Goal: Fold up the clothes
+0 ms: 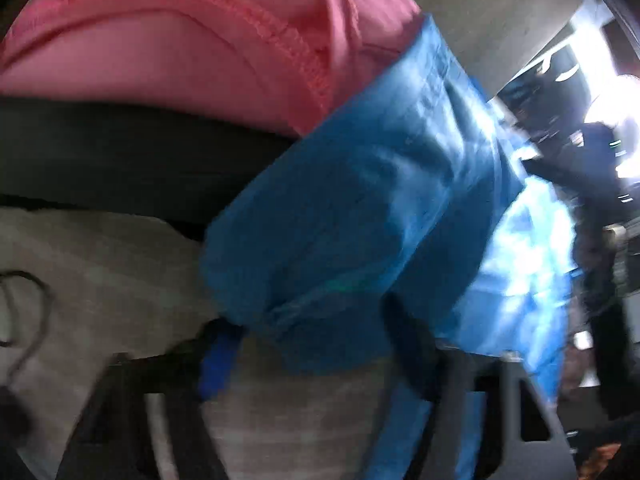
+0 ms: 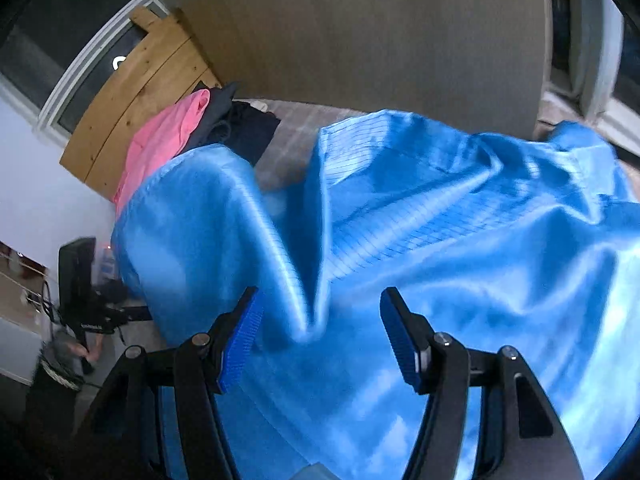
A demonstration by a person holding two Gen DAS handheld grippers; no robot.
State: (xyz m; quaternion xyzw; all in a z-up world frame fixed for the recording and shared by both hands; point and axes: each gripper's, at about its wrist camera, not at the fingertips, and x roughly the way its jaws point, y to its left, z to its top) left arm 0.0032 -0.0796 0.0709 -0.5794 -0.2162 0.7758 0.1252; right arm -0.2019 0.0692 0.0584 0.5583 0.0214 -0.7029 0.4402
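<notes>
Below, the right wrist view shows the right gripper (image 2: 320, 340) with its two black fingers and ribbed blue pads (image 2: 242, 342) standing apart; a raised fold of the shiny blue pinstriped garment (image 2: 460, 216) sits between them, and neither pad presses on it, so the jaws are open. This blue garment spreads in loose folds over the pale checked surface (image 2: 294, 140), filling most of the view. Beyond it, at upper left, a pink knit garment (image 2: 160, 144) lies beside a dark navy garment (image 2: 236, 124), both against a light wooden board (image 2: 136, 92).

The left wrist view is blurred. The left gripper (image 1: 316, 352) points down at a bunched end of the same blue garment (image 1: 360, 184), which drapes over the fingertips; one blue pad (image 1: 216, 364) shows at left, the other finger is mostly covered. Whether these jaws clamp the cloth cannot be told. The pink garment (image 1: 180, 28) fills the upper left, above a dark band (image 1: 120, 160) of cloth.
</notes>
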